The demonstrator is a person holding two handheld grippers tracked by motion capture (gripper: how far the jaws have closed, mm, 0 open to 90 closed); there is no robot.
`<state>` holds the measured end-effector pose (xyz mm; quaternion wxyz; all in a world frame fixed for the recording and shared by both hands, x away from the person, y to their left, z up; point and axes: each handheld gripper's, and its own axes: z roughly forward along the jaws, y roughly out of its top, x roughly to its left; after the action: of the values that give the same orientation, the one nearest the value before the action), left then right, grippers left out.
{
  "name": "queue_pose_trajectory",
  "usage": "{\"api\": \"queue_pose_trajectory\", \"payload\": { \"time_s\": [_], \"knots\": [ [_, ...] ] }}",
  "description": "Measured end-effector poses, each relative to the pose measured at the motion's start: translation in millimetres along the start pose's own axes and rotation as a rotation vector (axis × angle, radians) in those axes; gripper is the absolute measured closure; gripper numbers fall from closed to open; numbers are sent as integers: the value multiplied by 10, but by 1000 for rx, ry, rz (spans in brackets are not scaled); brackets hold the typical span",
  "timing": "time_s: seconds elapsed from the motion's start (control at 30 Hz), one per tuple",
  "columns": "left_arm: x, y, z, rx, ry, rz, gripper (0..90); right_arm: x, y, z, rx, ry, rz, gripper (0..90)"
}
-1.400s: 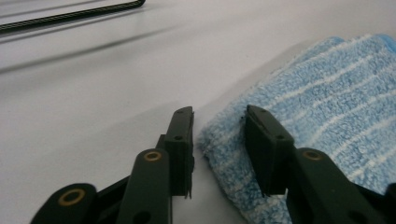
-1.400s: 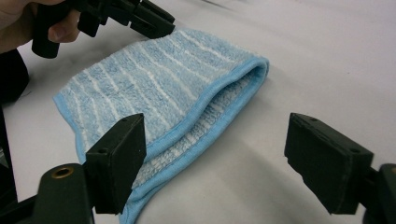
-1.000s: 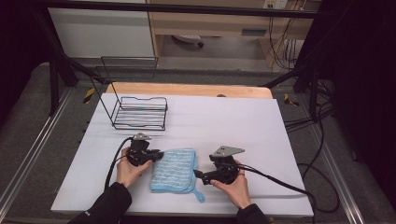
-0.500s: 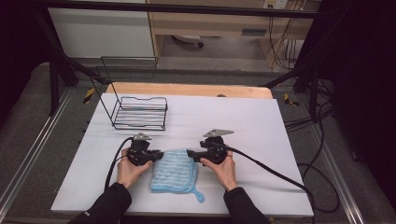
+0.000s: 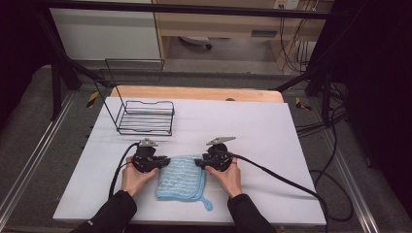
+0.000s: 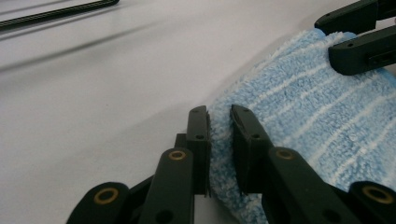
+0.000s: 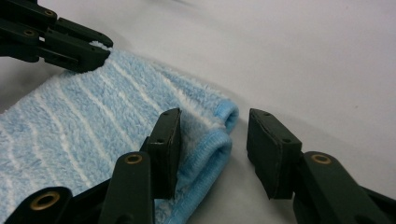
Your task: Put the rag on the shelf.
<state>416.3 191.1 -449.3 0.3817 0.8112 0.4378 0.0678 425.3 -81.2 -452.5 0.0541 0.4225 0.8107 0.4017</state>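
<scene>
Your left gripper (image 5: 163,161): your left hand (image 5: 135,175) holds it at the left far corner of the towel; in the left gripper view (image 6: 219,140) its jaws stand close together with a fold of blue pile pinched between them.
Your right gripper (image 5: 199,162): your right hand (image 5: 228,175) holds it at the right far corner; in the right gripper view (image 7: 212,149) its jaws are spread wide, one jaw lying against the doubled hem, the other well clear over bare table, so it grips nothing.
Blue towel (image 5: 180,177): folded, striped with thin white lines, lying flat on the near middle of the table between your two hands; a small loop sticks out at its near right corner.
Wire rack (image 5: 145,118): black, standing on the far left part of the table, well apart from the towel.
Table (image 5: 272,141): covered in white, with a wooden edge showing along the far side.
Cables (image 5: 282,175): a black one trails from each gripper, yours on the right running off across the table to the right edge.
</scene>
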Motion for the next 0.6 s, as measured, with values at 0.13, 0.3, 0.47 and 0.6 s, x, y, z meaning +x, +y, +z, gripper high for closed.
{"api": "queue_pose_trajectory", "payload": {
  "time_s": [0.13,0.3,0.47,0.6],
  "knots": [
    [6,-1,0,-2,-6,-3,776,4,0,4,10,24,18,634],
    [22,1,-3,0,-15,-17,779,8,0,8,20,51,41,691],
    [21,4,-13,-2,-16,-20,792,-12,15,14,26,68,63,752],
    [32,10,-33,-5,-27,-29,804,-16,27,3,24,74,69,793]
  ]
}}
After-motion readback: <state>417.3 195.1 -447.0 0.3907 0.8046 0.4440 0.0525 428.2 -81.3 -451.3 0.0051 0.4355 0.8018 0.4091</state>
